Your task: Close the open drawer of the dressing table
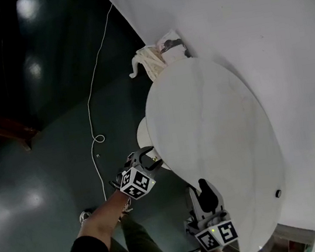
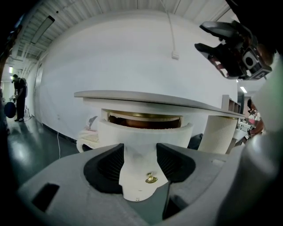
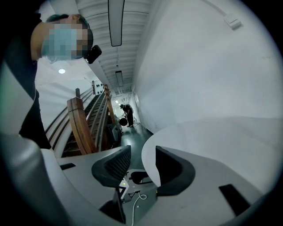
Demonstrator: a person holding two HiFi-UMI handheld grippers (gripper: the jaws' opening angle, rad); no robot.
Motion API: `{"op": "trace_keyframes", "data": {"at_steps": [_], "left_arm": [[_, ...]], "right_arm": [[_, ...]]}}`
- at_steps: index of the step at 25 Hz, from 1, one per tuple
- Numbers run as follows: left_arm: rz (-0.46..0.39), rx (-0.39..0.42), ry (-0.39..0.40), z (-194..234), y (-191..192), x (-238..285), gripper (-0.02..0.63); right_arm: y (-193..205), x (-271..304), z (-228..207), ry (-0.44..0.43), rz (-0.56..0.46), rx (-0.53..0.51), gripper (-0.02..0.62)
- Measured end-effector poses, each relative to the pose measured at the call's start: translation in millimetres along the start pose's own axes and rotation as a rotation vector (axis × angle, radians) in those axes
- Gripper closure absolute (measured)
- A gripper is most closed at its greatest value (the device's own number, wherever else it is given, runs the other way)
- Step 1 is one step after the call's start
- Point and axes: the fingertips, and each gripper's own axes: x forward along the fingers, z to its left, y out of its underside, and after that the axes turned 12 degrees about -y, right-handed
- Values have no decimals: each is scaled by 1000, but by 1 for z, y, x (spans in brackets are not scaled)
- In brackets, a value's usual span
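Note:
The white dressing table (image 1: 216, 119) has a rounded top. Its drawer (image 1: 143, 135) stands pulled out under the left edge. In the left gripper view the drawer's curved white front (image 2: 143, 132) fills the middle, with the brown inside (image 2: 143, 120) showing above it and a small brass knob (image 2: 151, 178) low down. My left gripper (image 1: 148, 155) is open right in front of that drawer front, the knob showing between its jaws (image 2: 140, 161). My right gripper (image 1: 204, 189) is open at the table's near rim, and the tabletop edge (image 3: 148, 167) lies between its jaws.
A white cord (image 1: 90, 103) runs across the dark floor at the left. A pale cloth-covered piece (image 1: 149, 63) stands by the wall behind the table. A ribbed white leg (image 2: 219, 132) is right of the drawer. A wooden stair rail (image 3: 82, 128) rises at the left.

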Motion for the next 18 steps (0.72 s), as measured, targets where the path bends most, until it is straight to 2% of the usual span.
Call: {"op": "trace_keyframes", "data": {"at_steps": [18], "left_arm": [[-45, -21, -4, -6, -19, 40, 379]], "right_arm": [[8, -18, -24, 30, -6, 29, 419]]}}
